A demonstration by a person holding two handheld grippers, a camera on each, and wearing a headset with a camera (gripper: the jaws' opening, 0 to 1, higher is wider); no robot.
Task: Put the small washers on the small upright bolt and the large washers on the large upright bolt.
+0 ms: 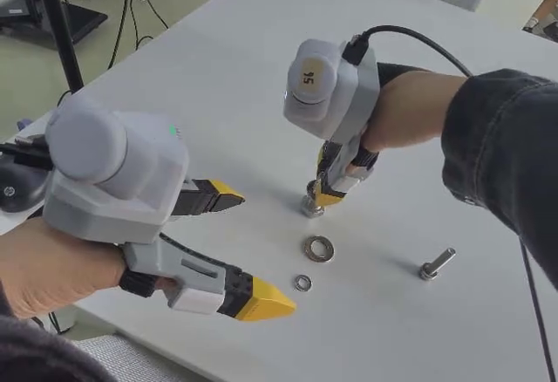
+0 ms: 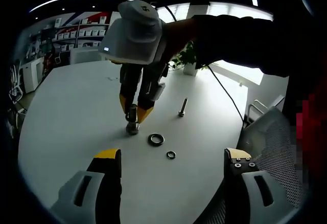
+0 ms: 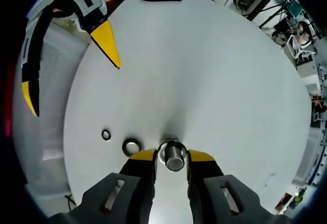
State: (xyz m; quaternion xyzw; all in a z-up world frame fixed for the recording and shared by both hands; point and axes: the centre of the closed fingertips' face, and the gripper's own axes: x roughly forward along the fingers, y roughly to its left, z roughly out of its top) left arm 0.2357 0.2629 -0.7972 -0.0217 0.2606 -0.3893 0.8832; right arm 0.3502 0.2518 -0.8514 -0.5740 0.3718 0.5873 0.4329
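My right gripper (image 1: pixel 321 197) points down at the white table and is shut on the large bolt (image 1: pixel 312 207), which stands upright on its head. In the right gripper view the bolt's shaft (image 3: pixel 174 156) sits between the yellow jaws of the right gripper (image 3: pixel 172 155). A large washer (image 1: pixel 318 248) and a small washer (image 1: pixel 302 283) lie flat just in front of the bolt. The small bolt (image 1: pixel 436 264) lies on its side to the right. My left gripper (image 1: pixel 251 247) hovers open at the near left, nothing between its jaws; the washers (image 2: pixel 156 139) (image 2: pixel 170 155) lie ahead of it.
A black computer mouse (image 1: pixel 17 192) rests at the table's left edge. The near table edge (image 1: pixel 131 325) runs under my left hand, and a mesh chair (image 2: pixel 278 147) stands beyond it. A cable (image 1: pixel 418 37) trails from the right gripper across the far table.
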